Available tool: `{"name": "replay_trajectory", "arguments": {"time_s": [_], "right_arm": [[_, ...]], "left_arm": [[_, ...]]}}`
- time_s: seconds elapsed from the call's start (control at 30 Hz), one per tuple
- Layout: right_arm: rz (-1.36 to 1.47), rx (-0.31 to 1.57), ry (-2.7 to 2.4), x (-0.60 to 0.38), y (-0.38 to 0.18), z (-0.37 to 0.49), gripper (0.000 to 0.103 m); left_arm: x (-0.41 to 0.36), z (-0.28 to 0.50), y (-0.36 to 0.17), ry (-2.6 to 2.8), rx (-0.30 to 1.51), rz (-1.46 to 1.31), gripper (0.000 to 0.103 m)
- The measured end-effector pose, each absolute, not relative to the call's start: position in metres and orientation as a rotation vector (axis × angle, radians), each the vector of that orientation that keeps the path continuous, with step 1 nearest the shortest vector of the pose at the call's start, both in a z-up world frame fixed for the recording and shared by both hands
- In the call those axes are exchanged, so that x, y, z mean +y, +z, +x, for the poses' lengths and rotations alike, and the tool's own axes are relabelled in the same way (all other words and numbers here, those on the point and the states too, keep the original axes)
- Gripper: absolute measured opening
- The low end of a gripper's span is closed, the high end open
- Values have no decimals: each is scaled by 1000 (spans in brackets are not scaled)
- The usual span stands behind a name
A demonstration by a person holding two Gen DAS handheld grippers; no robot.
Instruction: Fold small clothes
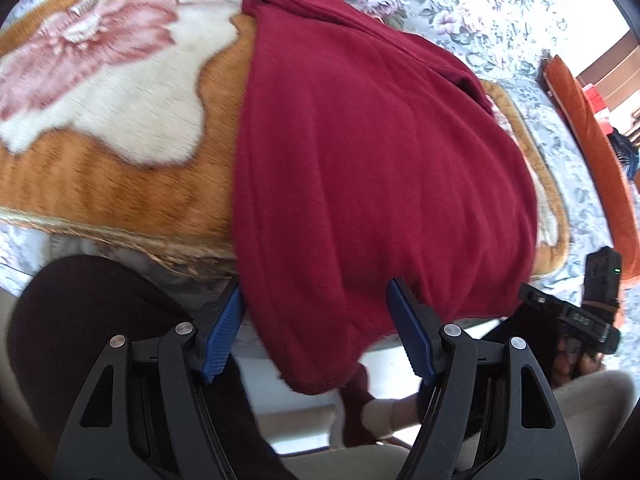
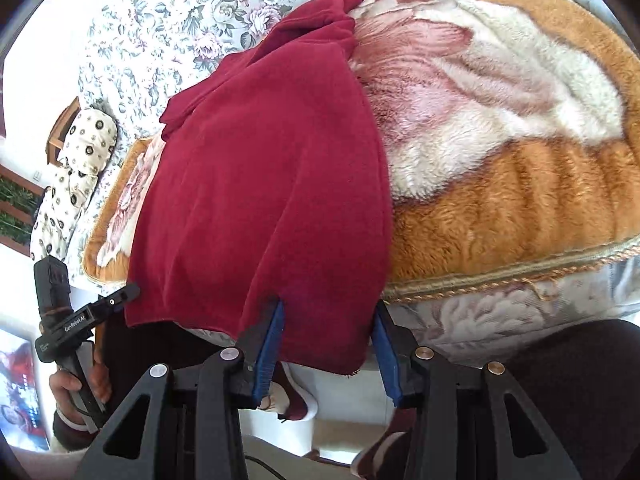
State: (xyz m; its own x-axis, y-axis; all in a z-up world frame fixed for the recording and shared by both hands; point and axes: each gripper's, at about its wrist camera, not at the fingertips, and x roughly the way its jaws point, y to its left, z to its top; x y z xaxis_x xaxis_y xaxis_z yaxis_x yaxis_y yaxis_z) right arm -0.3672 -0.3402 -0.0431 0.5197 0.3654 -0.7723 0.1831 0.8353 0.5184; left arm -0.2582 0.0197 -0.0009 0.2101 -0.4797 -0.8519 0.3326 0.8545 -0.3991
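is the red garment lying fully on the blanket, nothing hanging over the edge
No, the red garment's lower end hangs past the blanket edge.

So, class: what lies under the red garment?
The red garment lies on an orange plush blanket, which rests on a floral sheet. Its near hem hangs over the bed's edge. The blanket's pattern beneath it is hidden.
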Motion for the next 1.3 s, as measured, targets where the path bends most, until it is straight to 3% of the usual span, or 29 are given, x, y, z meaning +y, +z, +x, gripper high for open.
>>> {"name": "replay_trajectory", "arguments": {"time_s": [0.07, 0.1, 0.17, 0.2, 0.27, 0.53, 0.83, 1.1, 1.17, 1.23, 1.3], "right_arm": [[594, 1033, 115, -339, -44, -367, 42], [571, 1034, 118, -334, -44, -364, 39], [569, 1020, 142, -334, -43, -365, 20], [578, 1016, 162, -335, -42, -371, 11], [554, 998, 196, -332, -34, -372, 11], [703, 785, 440, -347, 38, -359, 10], [787, 589, 371, -390, 104, -243, 10], [867, 607, 177, -444, 76, -101, 10], [856, 649, 96, -454, 55, -66, 10], [822, 785, 5, -459, 31, -42, 29], [863, 750, 41, -468, 26, -50, 32]], "left_arm": [[12, -260, -8, -607, 1269, -130, 68], [9, -260, -10, -608, 1275, -108, 61], [5, -262, -15, -611, 1303, -71, 17], [6, -262, -13, -622, 1302, -80, 15], [11, -265, -2, -648, 1268, -96, 12], [33, -246, 67, -785, 1112, -246, 8], [8, -114, 131, -762, 963, -326, 8], [-62, 40, 96, -615, 985, -293, 8], [-82, 69, 73, -619, 1082, -254, 9], [-88, 90, 48, -534, 1205, -229, 13], [-80, 98, 44, -540, 1225, -279, 15]]}}
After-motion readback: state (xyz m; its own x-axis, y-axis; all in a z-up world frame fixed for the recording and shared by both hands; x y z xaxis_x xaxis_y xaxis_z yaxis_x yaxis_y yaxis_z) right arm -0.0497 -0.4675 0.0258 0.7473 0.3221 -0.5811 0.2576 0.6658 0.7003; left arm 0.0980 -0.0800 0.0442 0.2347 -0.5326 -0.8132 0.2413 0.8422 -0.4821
